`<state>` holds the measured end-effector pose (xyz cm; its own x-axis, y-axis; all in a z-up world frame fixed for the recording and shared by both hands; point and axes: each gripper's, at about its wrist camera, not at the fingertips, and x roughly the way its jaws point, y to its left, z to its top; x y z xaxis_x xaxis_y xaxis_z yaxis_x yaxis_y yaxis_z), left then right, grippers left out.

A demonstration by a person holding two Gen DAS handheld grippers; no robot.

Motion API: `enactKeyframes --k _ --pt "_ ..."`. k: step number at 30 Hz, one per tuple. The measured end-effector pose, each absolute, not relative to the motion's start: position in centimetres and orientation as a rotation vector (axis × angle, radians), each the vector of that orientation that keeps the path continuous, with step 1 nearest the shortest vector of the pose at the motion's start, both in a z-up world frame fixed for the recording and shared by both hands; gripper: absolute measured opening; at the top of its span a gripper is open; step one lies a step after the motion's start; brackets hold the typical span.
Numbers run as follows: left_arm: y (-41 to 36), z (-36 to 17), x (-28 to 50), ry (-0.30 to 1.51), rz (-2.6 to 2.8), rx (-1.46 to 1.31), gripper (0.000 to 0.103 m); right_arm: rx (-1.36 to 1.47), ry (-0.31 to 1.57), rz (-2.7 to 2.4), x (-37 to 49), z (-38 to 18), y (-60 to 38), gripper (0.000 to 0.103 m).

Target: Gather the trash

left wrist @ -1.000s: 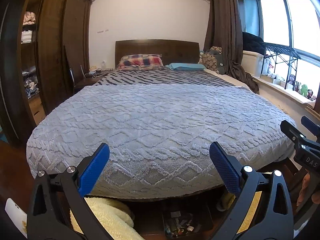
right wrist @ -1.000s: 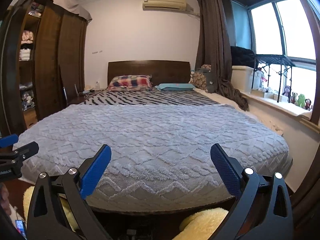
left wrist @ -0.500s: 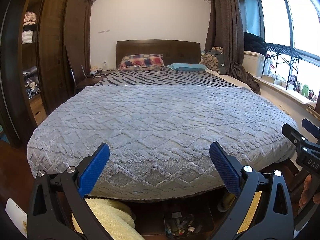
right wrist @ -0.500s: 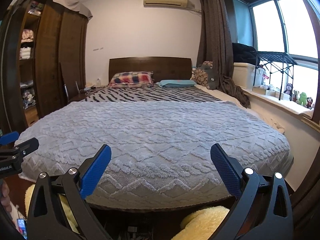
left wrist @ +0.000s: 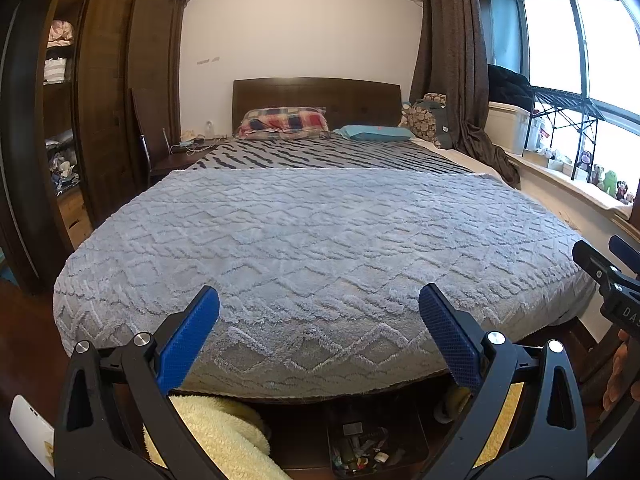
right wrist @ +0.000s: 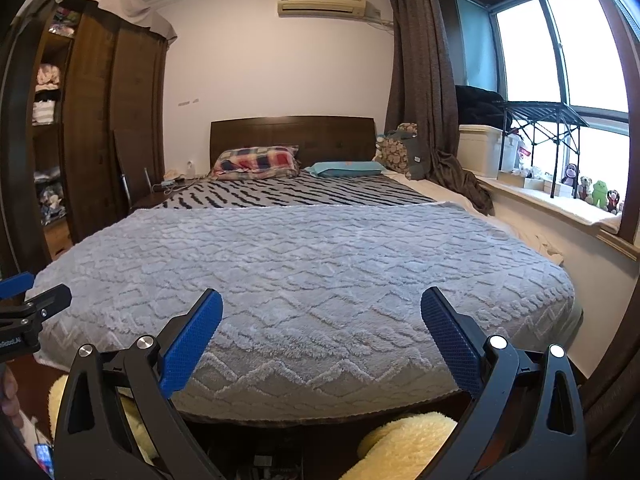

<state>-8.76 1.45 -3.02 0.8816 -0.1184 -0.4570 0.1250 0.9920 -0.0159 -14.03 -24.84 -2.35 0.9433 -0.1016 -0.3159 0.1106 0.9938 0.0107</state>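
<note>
No trash shows on the bed. My left gripper [left wrist: 319,312] is open and empty, held at the foot of a bed with a grey textured blanket [left wrist: 312,240]. My right gripper [right wrist: 321,314] is open and empty, beside it to the right, over the same blanket [right wrist: 304,264]. The right gripper's tip shows at the left wrist view's right edge [left wrist: 612,280]; the left gripper's tip shows at the right wrist view's left edge [right wrist: 28,300]. A small dark box of mixed bits [left wrist: 360,448] sits on the floor under the bed's foot.
Yellow fluffy slippers [left wrist: 216,436] [right wrist: 404,444] lie on the floor below the grippers. A dark wardrobe [left wrist: 108,112] stands left. A windowsill with toys [right wrist: 592,196] and a curtain [right wrist: 420,92] are right. Pillows [left wrist: 284,122] lie by the headboard.
Both wrist views have risen and tilted slightly upward, so the bed sits a little lower in frame. Both grippers stay open and empty.
</note>
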Motion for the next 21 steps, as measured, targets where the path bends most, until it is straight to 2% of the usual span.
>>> enactKeyframes --k 21 --pt "1.40 -2.93 -9.27 0.464 -0.145 0.017 0.095 0.047 0.304 -0.127 -14.41 -1.91 -25.57 0.100"
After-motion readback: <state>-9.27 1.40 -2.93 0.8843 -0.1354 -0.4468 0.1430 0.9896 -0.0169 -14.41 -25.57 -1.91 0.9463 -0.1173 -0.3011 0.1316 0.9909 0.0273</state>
